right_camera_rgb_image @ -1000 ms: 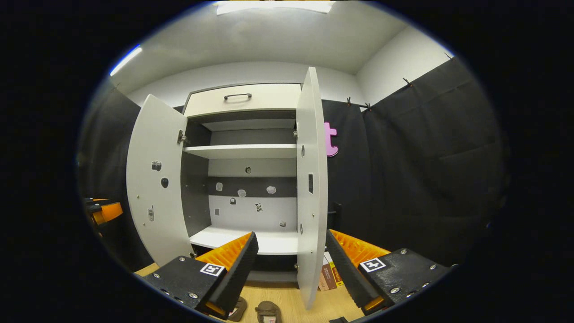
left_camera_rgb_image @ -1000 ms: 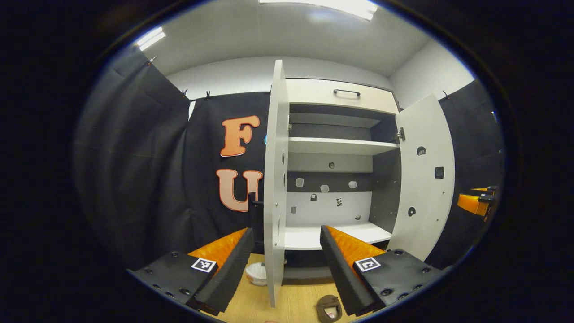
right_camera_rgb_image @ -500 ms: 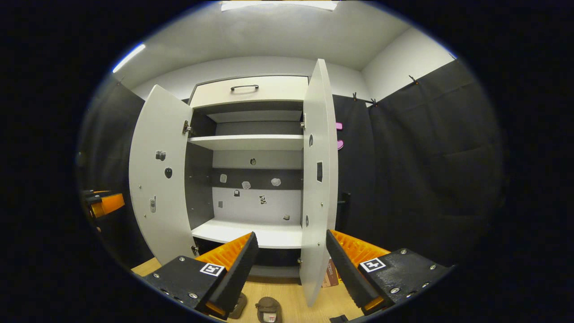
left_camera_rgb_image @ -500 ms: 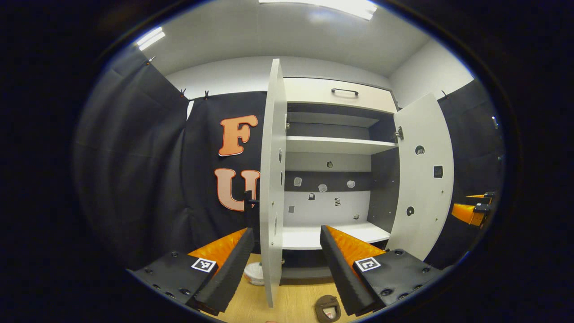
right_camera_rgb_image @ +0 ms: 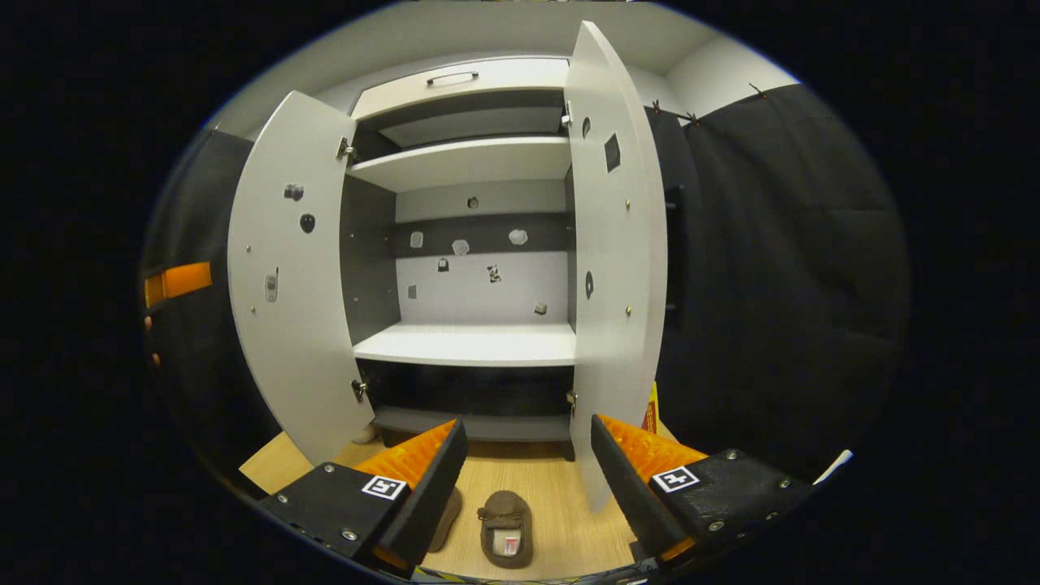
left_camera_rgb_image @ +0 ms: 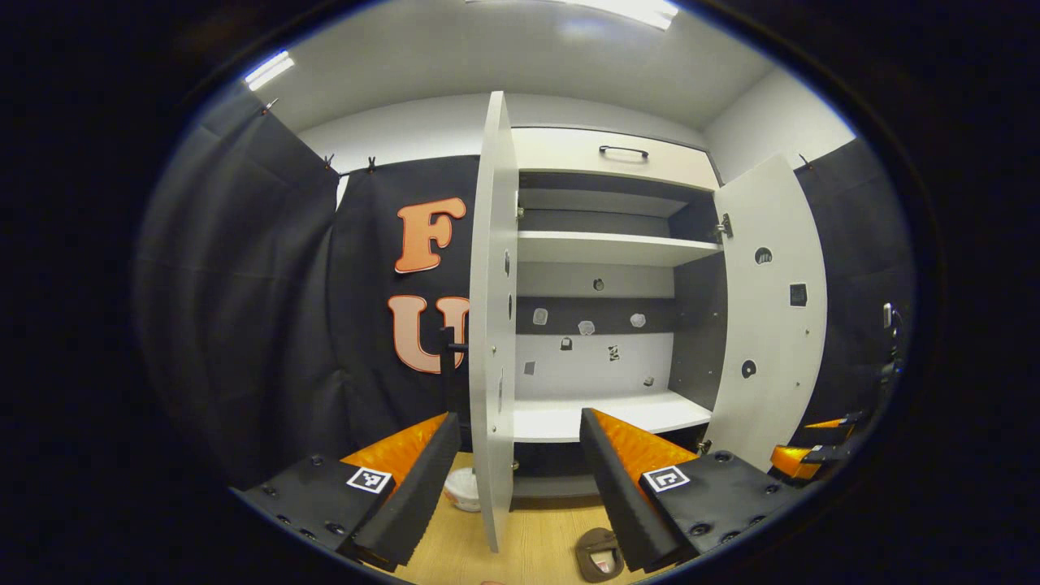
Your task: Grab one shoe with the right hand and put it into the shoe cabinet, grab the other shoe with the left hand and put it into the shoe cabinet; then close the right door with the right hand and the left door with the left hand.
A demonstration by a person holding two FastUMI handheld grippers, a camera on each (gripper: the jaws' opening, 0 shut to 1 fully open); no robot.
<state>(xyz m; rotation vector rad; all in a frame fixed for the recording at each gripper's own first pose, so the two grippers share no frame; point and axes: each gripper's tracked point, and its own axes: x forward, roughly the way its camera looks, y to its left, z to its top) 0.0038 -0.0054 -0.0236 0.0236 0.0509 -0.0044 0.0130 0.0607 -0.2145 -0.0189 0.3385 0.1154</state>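
- Black cloth is lining the booth behind a white shoe cabinet point(right_camera_rgb_image: 471, 341), which is standing on a wooden floor point(right_camera_rgb_image: 561, 504) with both doors swung open and its shelves bare.
- In the right gripper view, the right gripper point(right_camera_rgb_image: 526, 463) is pointing down toward the floor, jaws spread and holding nothing. One second ago this view was level with the shelves; it is now tilting downward, so the floor ahead of the cabinet is showing more fully.
- One brown shoe point(right_camera_rgb_image: 506, 528) is lying on the floor between the spread fingers, near the camera. The other shoe point(right_camera_rgb_image: 445, 520) is lying just to its left, partly hidden behind the left finger.
- The right door point(right_camera_rgb_image: 617, 268) is standing edge-on just right of the opening; the left door point(right_camera_rgb_image: 288, 276) is standing wide on the far left.
- In the left gripper view, the left gripper point(left_camera_rgb_image: 520, 455) is hovering level in front of the left door's edge, jaws spread and empty. A shoe point(left_camera_rgb_image: 599, 555) is showing on the floor below its right finger.
- The other gripper point(left_camera_rgb_image: 812, 455) is sitting lower at the right edge than half a second ago.
- Judgement: the right hand is starting its descent for the first shoe; no shoe is stored and no door is closed.
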